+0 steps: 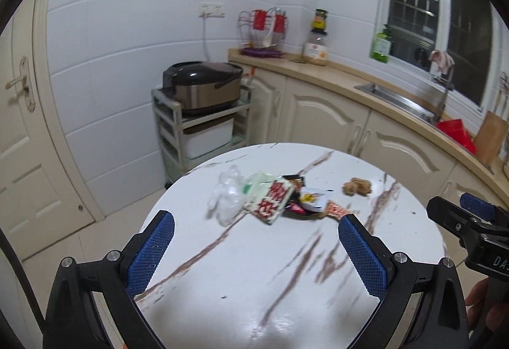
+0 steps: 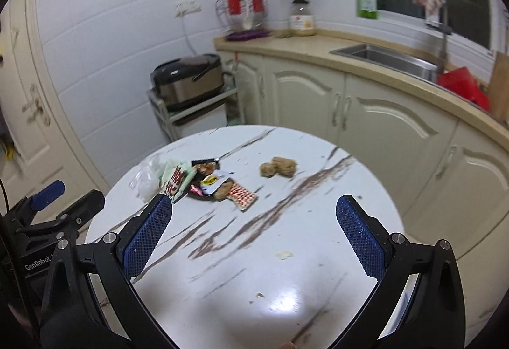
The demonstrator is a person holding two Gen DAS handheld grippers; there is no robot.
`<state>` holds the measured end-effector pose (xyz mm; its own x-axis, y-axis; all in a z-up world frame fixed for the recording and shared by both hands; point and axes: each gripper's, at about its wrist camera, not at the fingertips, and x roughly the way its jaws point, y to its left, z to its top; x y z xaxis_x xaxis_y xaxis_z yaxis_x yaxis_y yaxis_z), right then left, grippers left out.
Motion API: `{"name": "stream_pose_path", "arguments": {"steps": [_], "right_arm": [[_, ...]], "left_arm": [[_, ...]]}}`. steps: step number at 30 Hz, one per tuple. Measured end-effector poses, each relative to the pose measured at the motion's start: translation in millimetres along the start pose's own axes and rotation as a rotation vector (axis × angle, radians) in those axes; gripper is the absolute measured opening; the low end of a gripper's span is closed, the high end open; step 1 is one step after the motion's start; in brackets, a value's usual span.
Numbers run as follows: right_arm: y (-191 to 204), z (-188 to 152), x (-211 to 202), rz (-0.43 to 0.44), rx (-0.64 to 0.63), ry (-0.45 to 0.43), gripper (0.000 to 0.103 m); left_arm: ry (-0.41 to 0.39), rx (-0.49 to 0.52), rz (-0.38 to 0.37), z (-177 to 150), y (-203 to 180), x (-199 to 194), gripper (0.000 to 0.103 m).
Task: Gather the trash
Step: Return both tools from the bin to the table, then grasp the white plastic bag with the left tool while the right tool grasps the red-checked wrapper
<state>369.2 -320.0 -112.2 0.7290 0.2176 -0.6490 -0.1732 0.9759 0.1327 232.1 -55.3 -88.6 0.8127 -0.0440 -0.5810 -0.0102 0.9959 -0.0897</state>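
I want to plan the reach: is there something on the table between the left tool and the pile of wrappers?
Nothing visible: only bare table lies between the open left tool and the pile of wrappers.

1. Crumpled clear plastic bag (image 1: 226,197), far-left end of the pile on the tabletop (image 1: 254,279).
2. Snack wrappers (image 1: 286,199) heaped flat, overlapping, just beside it.
3. Brown crumpled lumps (image 1: 357,187), apart, to the right.
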Motion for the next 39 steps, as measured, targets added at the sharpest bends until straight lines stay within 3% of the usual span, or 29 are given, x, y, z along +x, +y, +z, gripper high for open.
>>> {"name": "stream_pose_path", "arguments": {"steps": [6, 18, 27, 30, 32, 34, 36, 38, 39], "right_arm": [[21, 1, 37, 0.023, -0.044, 0.055, 0.103], [7, -5, 137, -0.042, -0.072, 0.224, 0.103], [-1, -17, 196, -0.043, -0.108, 0.315, 0.095], [1, -18, 207, -0.030, -0.119, 0.318, 0.091], [4, -15, 209, -0.019, -0.130, 0.307, 0.088], [8, -13, 210, -0.006, -0.144, 0.297, 0.078], [12, -12, 211, 0.010, -0.159, 0.287, 0.066], [17, -12, 209, 0.028, -0.176, 0.272, 0.044], [20, -11, 209, 0.031, -0.181, 0.267, 0.026]], "left_arm": [[0.027, -0.025, 0.021, 15, 17, 26, 0.102], [0.163, -0.006, 0.041, 58, 44, 178, 0.101], [0.215, -0.008, 0.072, 85, 55, 256, 0.100], [0.231, -0.010, 0.069, 90, 55, 277, 0.096], [0.242, -0.011, 0.056, 92, 55, 288, 0.087], [0.248, -0.019, 0.034, 93, 56, 297, 0.078], [0.253, -0.022, 0.011, 95, 57, 306, 0.059], [0.246, -0.009, -0.004, 98, 59, 310, 0.034], [0.246, -0.012, -0.019, 97, 60, 311, 0.034]]}}
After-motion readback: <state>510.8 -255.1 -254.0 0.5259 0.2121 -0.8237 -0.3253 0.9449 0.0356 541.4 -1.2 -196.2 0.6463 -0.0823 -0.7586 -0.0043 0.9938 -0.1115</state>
